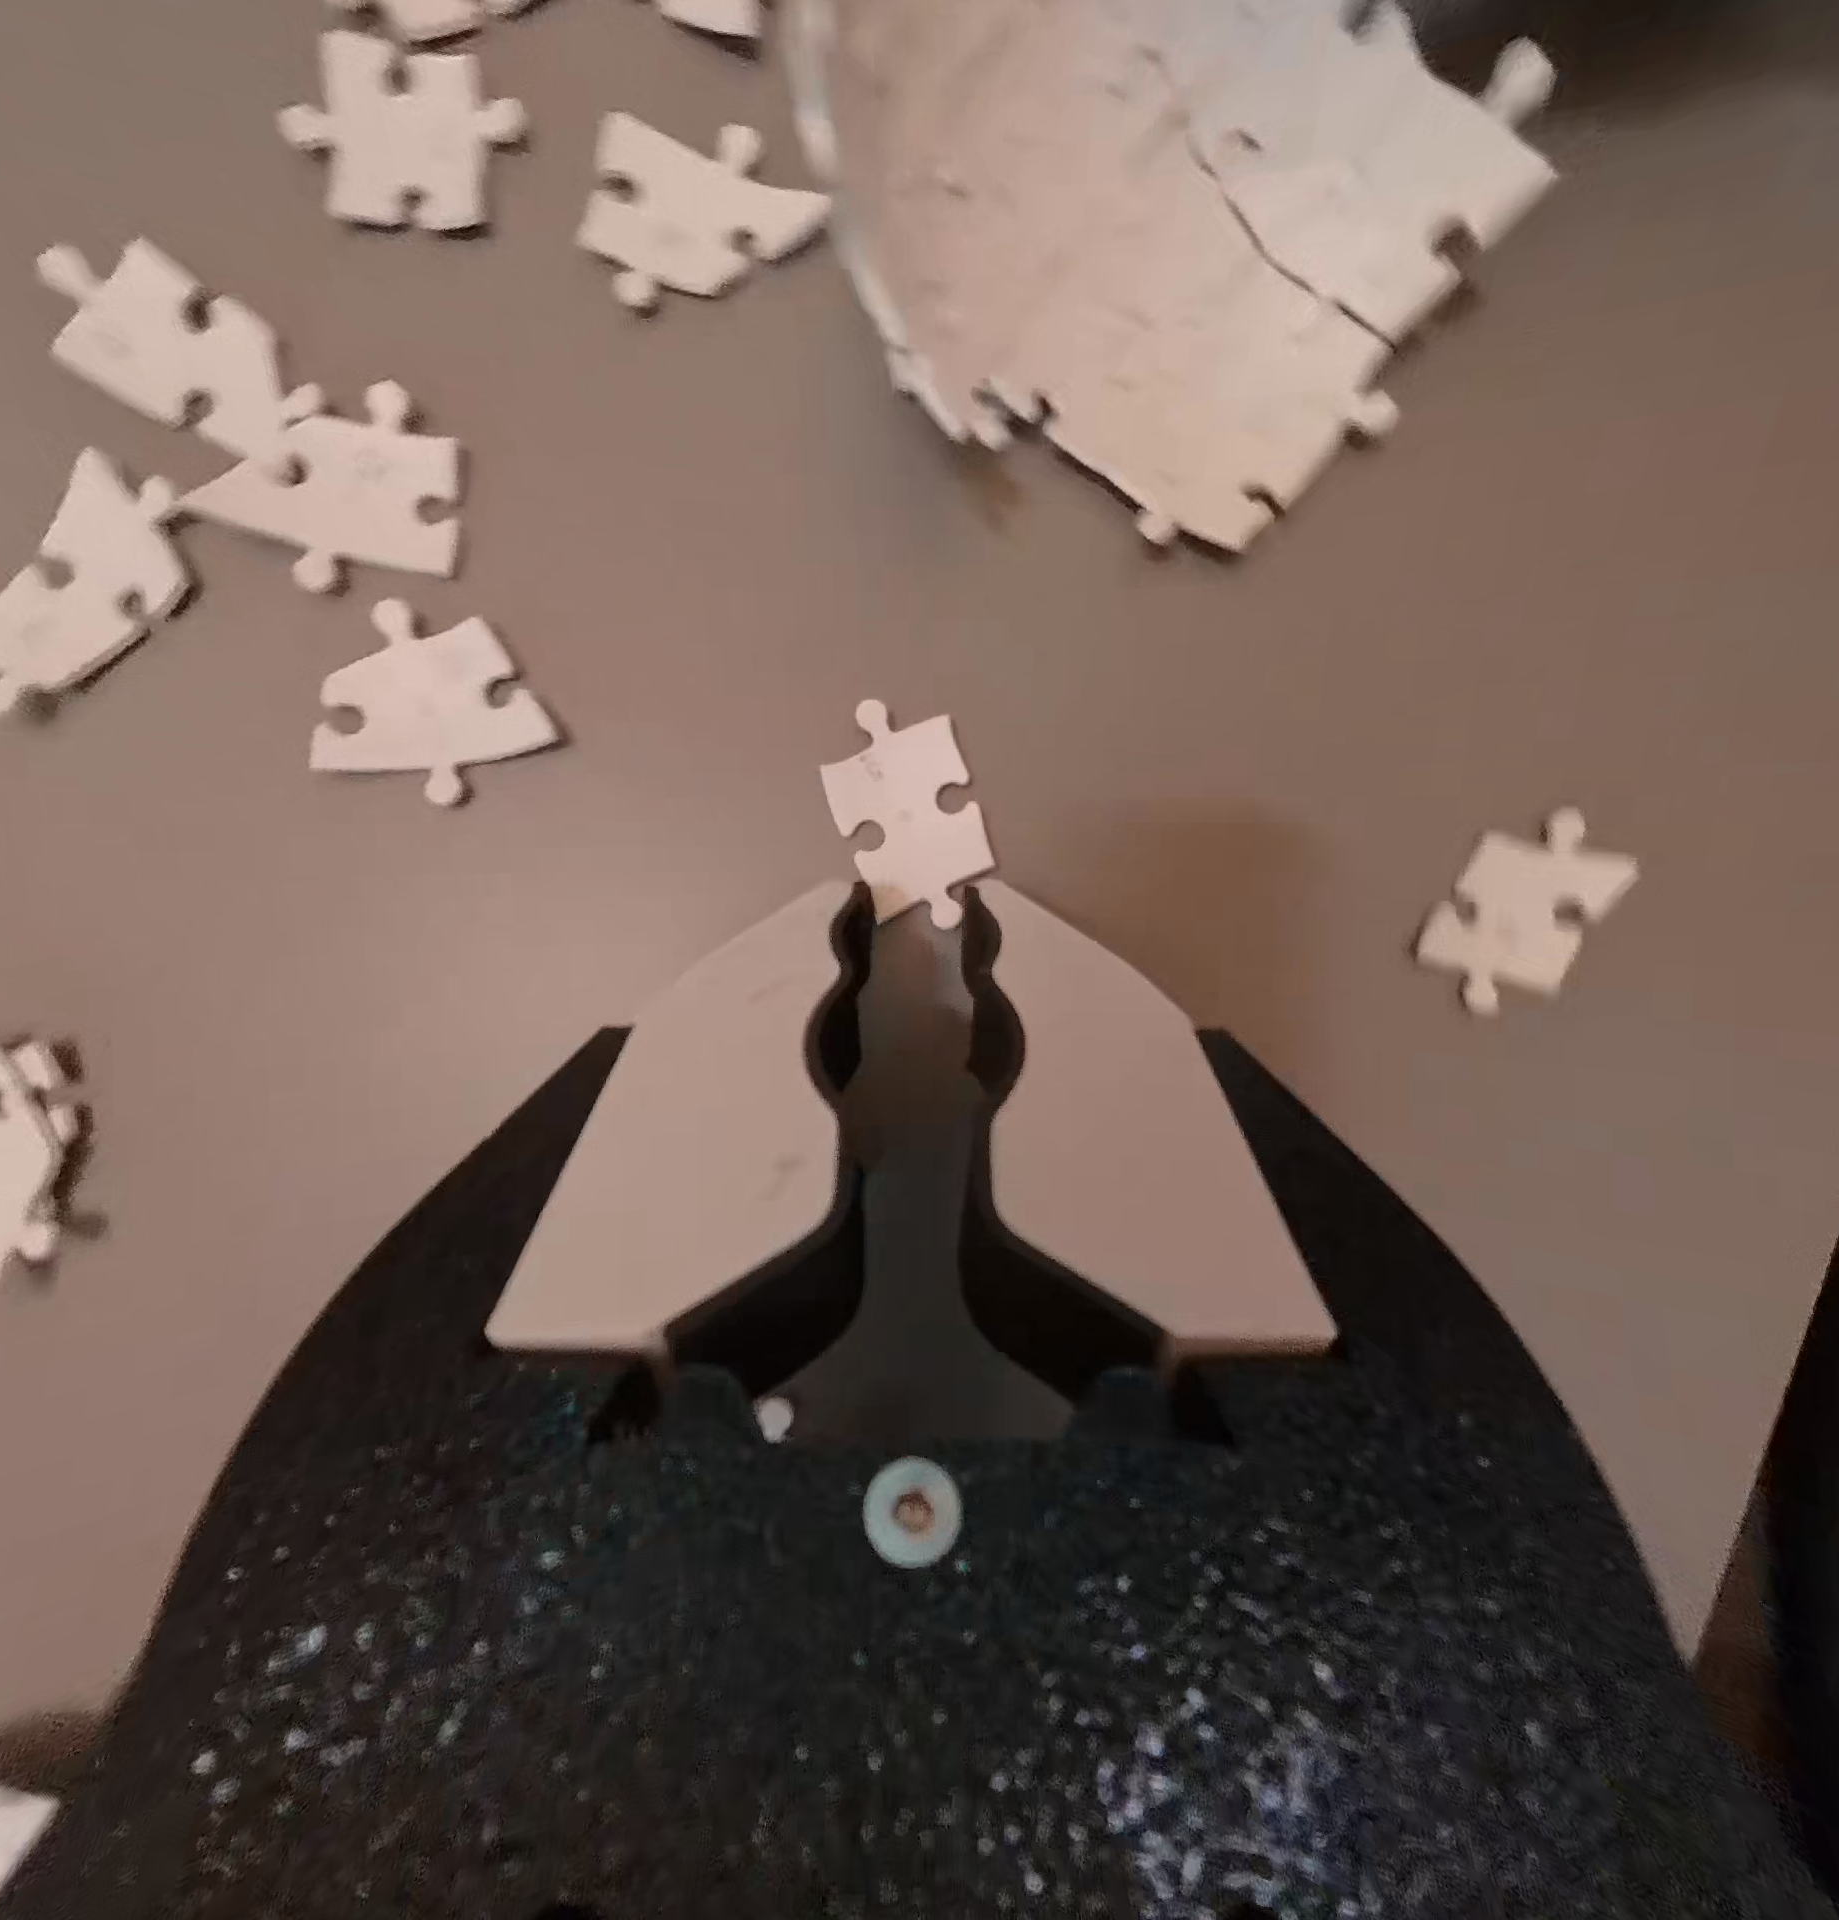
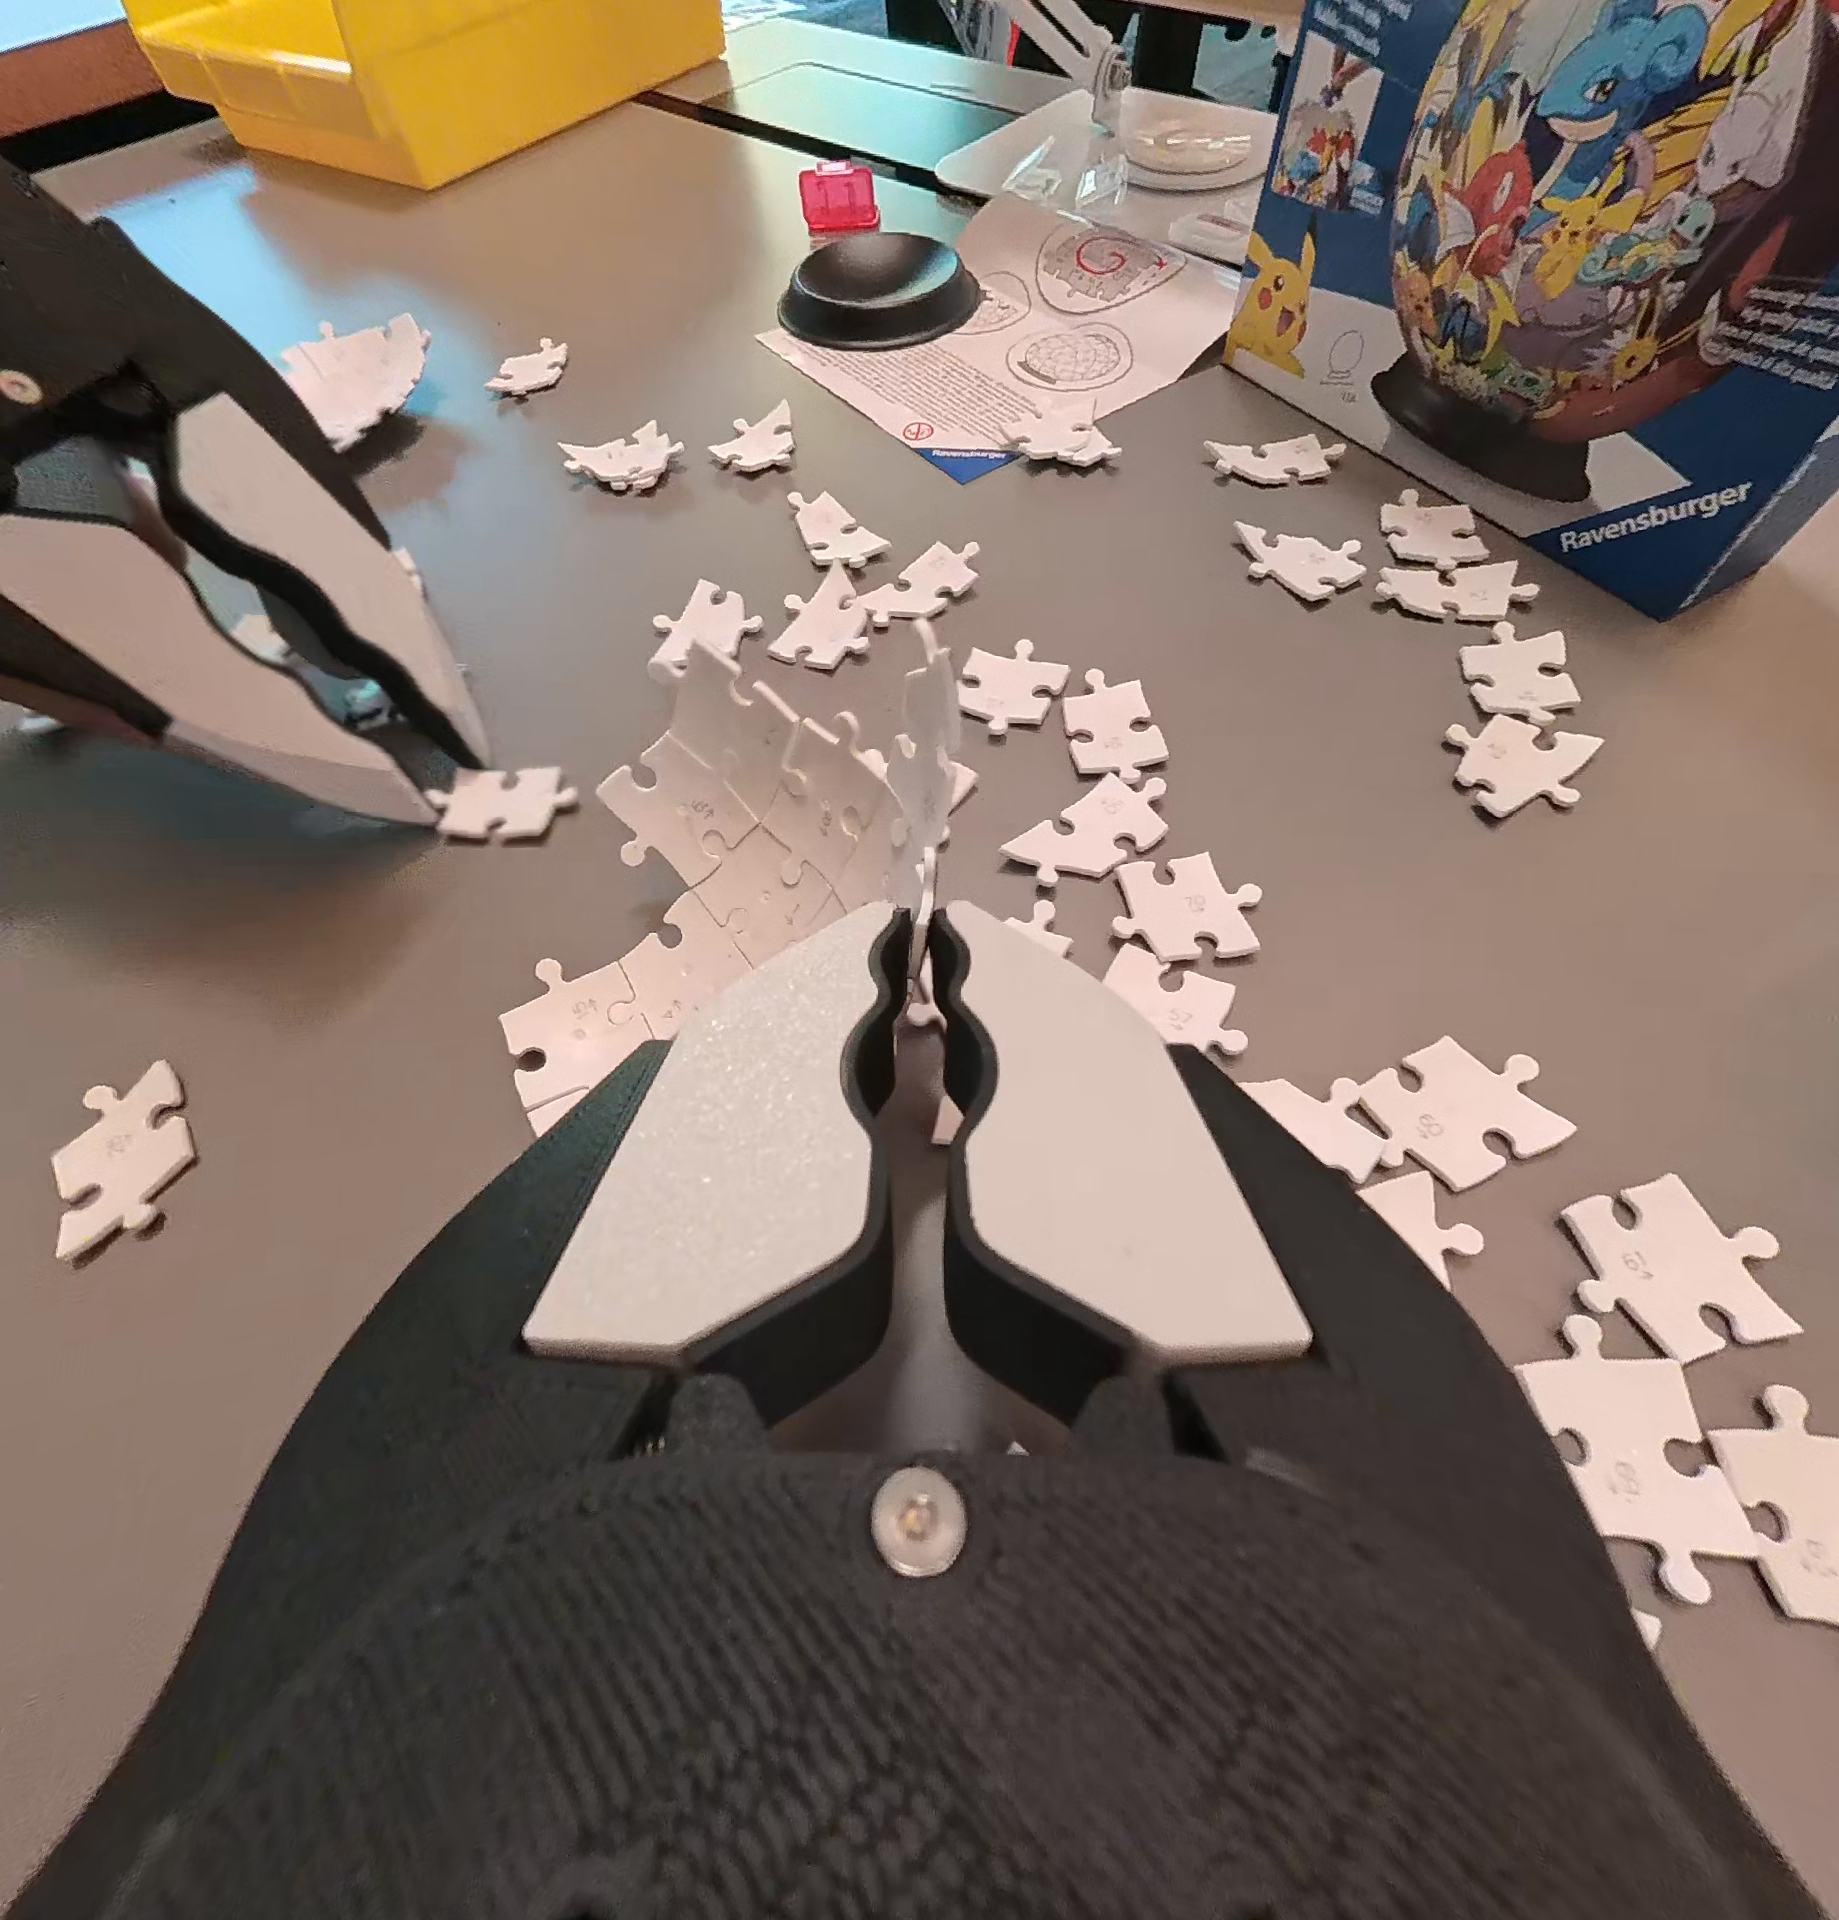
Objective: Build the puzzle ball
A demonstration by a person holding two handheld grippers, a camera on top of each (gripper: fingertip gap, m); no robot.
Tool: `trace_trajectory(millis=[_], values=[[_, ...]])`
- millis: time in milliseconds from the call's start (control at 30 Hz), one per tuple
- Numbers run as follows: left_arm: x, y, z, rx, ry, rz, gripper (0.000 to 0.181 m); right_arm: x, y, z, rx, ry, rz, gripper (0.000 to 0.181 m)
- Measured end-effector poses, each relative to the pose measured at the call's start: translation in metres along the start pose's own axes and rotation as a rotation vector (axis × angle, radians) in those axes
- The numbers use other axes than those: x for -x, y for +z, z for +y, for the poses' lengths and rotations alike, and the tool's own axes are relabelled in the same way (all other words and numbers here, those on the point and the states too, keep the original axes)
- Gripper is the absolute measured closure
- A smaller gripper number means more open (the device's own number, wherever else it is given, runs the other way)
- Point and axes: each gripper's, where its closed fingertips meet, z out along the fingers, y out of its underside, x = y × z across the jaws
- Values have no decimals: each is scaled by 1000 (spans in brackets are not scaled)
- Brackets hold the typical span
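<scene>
The left gripper [image 1: 920, 899] has its jaws pinched on the lower edge of a single white puzzle piece [image 1: 907, 816], which sticks out past the tips above the grey table [image 1: 1154, 727]. In the right wrist view the same gripper [image 2: 447, 795] enters from nine o'clock, and the piece [image 2: 504, 802] lies flat at its tips, seemingly on the table.

The right gripper [image 2: 925, 920] has its jaws nearly together, clamped on the edge of the curved, part-built ball shell [image 2: 749, 790], which stands on edge at the centre. The shell's near end is hidden behind the gripper body. In the left wrist view the shell [image 1: 1154, 239] sits at one o'clock, blurred and cut off by the top edge.

Loose pieces [image 2: 1185, 904] lie scattered from twelve to four o'clock. The puzzle box [image 2: 1580, 260] at two o'clock is cropped by the frame. Near twelve o'clock, a black stand [image 2: 879, 291] rests on an instruction sheet [image 2: 1081, 332].
</scene>
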Motion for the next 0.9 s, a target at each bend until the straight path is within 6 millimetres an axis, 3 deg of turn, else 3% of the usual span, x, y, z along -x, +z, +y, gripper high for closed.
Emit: trace_trajectory(millis=[100,233,467,733,900], values=[[3,-6,9,29,121,-24,159,5,1,-2,15,-20,-5,178],[17,-15,13,45,67,-129,152,10,0,-7,60,-116,33,178],[0,-21,1,-19,91,-213,142,18,0,-12,233,-354,124,176],[-1,-4,3,39,-12,-121,150,28,24,-24,436,-412,99,177],[-1,-3,4,40,48,-39,165,31,35,-25,529,-442,79,177]])
